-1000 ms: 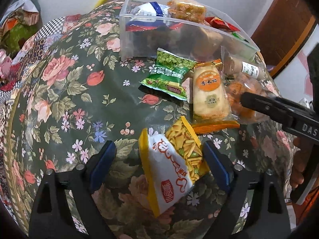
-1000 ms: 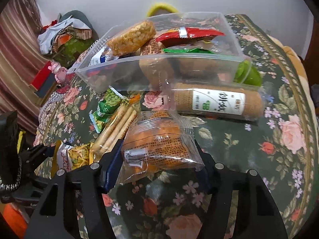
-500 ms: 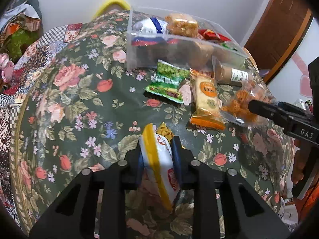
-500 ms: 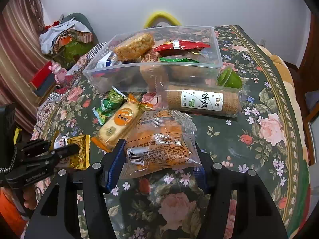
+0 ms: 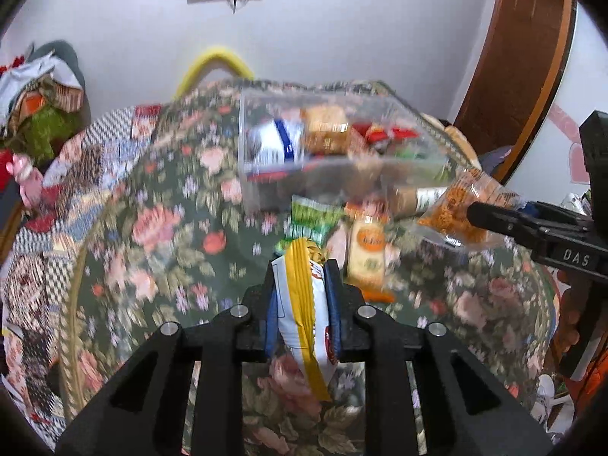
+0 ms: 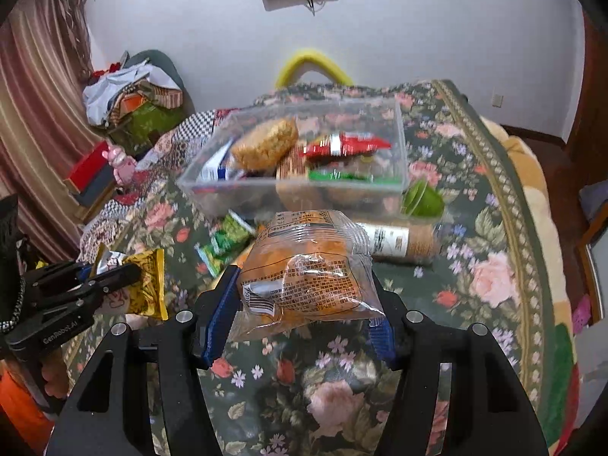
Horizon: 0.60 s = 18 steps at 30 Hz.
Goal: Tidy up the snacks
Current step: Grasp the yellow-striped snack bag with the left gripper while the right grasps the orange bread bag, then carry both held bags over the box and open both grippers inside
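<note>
My left gripper is shut on a yellow-and-white snack packet and holds it above the floral tablecloth; the packet also shows in the right wrist view. My right gripper is shut on a clear bag of orange snacks, lifted off the table; this bag shows at the right of the left wrist view. A clear plastic bin with several snacks stands ahead of both grippers, and it shows in the left wrist view.
In front of the bin lie a green packet, an orange-labelled biscuit pack and a brown biscuit roll. A green cup sits by the bin's right corner. Clutter lies off the table to the left.
Both grippers have risen with their snacks and tilted up toward the bin. The left gripper closed on the yellow packet a second ago and lifted it off the cloth.
</note>
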{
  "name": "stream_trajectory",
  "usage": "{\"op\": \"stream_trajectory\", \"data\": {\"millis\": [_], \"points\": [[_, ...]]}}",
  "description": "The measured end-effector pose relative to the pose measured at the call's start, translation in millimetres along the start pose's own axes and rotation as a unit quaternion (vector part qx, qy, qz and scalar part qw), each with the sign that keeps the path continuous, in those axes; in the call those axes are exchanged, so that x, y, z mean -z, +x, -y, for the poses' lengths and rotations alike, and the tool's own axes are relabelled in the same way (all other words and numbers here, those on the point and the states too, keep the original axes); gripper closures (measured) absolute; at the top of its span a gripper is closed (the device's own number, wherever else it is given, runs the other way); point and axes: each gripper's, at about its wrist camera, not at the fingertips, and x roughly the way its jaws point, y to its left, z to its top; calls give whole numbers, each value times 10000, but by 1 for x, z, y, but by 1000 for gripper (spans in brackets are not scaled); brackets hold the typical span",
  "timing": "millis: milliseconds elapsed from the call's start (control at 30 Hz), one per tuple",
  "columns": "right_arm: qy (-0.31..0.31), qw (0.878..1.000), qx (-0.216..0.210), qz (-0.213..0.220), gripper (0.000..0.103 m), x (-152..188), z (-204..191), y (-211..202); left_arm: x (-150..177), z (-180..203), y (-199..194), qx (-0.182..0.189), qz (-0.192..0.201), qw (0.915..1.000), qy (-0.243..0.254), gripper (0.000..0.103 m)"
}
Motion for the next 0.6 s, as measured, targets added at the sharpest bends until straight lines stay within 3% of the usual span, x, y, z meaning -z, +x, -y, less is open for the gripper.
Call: {"op": "stream_trajectory", "data": {"millis": [300,600], "points": [[-69,9989,33,461,45,-31,0,-16,-47,3,-12,-65,490,9988,-32,82],[-134,9967,64,798,45,-65,-1,-11,-83,0,3,-300,736,9968,24,82]]}}
